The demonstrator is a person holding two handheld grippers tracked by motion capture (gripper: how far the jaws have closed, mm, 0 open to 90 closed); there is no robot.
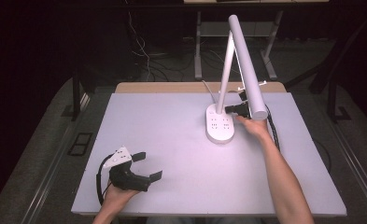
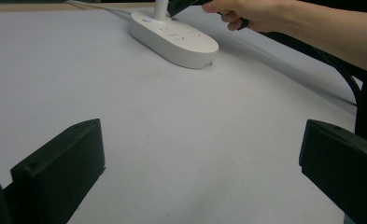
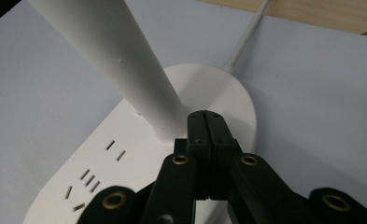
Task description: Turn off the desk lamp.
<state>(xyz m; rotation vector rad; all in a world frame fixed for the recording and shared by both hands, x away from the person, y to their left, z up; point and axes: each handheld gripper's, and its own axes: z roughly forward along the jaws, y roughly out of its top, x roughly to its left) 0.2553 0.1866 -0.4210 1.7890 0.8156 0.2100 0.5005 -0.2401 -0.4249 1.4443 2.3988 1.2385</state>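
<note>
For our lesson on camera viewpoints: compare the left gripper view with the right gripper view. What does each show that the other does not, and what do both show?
Left gripper view alone: the left gripper with jaws wide apart over bare table, and the person's right hand reaching to the lamp.

Right gripper view alone: the right gripper with jaws pressed together beside the lamp's white stem, and socket slots close up.

Both: the white lamp base with its sockets, its white cord, and the pale table.

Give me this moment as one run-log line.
right tool: shut, empty, tips over lamp base beside stem | left tool: open, empty, above table near front edge
</note>
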